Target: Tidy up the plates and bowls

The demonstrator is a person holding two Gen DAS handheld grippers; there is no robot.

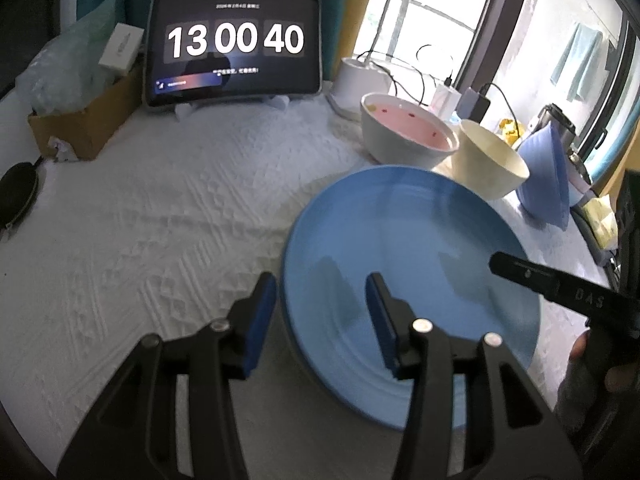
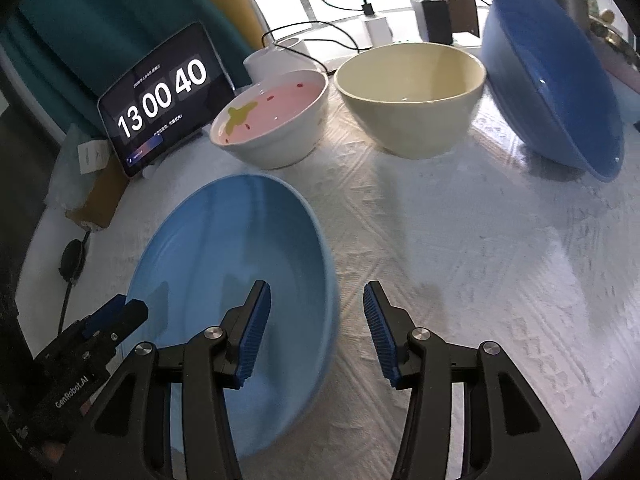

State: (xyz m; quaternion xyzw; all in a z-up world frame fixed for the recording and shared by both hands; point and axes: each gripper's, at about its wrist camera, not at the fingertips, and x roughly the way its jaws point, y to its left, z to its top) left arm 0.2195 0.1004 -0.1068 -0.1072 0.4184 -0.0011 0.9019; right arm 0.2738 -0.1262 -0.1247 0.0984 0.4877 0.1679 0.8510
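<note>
Two grippers straddle opposite edges of one light blue plate (image 1: 408, 280) on the white textured cloth (image 1: 160, 220). Going left to right in the left wrist view, a cardboard box (image 1: 80, 128) sits at the far left edge, then a tablet clock (image 1: 234, 48) reading 13 00 40, then the left gripper (image 1: 320, 312), its jaws wide apart with the plate's left rim between them, one blue pad outside the rim and one over the plate; whether the pads touch it cannot be told. Behind the plate stand a white bowl with a pink inside (image 1: 408, 132), a cream bowl (image 1: 488, 164) just beside it, and a dark blue bowl (image 1: 548, 176) tilted on its side. In the right wrist view, the right gripper (image 2: 316, 332) is equally wide open across the plate's right rim, its left pad over the plate and its right pad over the cloth, gripping nothing.
</note>
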